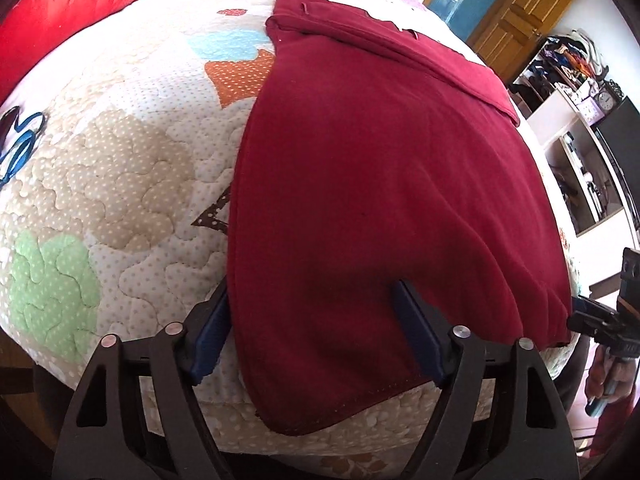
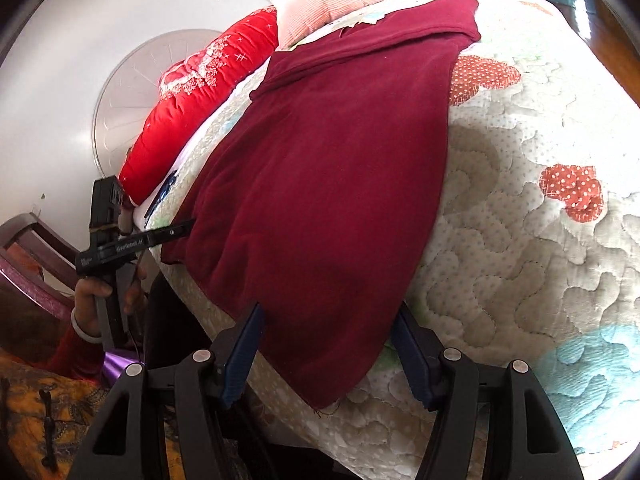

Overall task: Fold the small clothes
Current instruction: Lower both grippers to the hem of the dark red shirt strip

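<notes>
Straddling maroon garment hem, both tongs spread; wardrobe door left-view only

light: bright daylight, soft | shadows: a dark patch on the red cloth just ahead of the jaws in both views | glare: shiny floor far ahead, to the right of the jaws | edges: bent round, black corners | blur: far things look a bit fuzzy
</notes>
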A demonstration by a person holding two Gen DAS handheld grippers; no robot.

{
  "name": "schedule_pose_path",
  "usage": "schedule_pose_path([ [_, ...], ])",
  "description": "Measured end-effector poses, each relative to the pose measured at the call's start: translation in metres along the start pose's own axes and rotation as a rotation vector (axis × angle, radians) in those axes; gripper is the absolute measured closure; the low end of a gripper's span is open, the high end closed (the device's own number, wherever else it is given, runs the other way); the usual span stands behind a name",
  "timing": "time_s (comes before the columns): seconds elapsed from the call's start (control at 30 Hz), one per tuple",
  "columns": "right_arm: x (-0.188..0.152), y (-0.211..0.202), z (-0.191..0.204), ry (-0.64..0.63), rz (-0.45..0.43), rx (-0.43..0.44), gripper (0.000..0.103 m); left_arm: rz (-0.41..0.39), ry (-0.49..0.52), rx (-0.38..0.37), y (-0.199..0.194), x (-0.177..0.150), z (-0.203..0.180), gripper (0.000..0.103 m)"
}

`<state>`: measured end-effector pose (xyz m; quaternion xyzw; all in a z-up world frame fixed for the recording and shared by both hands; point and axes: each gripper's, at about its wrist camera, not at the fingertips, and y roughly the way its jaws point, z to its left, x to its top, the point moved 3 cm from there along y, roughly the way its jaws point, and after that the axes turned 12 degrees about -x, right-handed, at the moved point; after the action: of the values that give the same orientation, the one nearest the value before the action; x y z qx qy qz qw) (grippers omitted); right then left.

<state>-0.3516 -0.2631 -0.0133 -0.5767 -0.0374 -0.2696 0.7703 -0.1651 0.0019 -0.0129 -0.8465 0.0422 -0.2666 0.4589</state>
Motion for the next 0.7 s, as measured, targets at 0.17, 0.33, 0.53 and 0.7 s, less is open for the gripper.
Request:
schedule_pose_path([
  [0.17, 0.001, 0.0, 0.004, 0.016, -0.029, 0.004, 0.041, 0.041, 0.067, 0.023, 0.005, 0.001, -0.005, 0.021],
  [0.33, -0.003, -0.006, 0.004, 0.024, -0.055, 0.017, 0.041, 0.043, 0.065, 0.015, 0.004, -0.001, -0.007, 0.02],
  [0.53, -0.011, -0.007, 0.007, 0.026, -0.064, 0.037, 0.041, 0.033, 0.049, 0.043, 0.002, -0.007, -0.01, 0.02],
  [0.7, -0.012, -0.004, 0.01, 0.038, -0.081, 0.047, 0.04, 0.049, 0.038, 0.041, 0.006, -0.003, -0.011, 0.016],
])
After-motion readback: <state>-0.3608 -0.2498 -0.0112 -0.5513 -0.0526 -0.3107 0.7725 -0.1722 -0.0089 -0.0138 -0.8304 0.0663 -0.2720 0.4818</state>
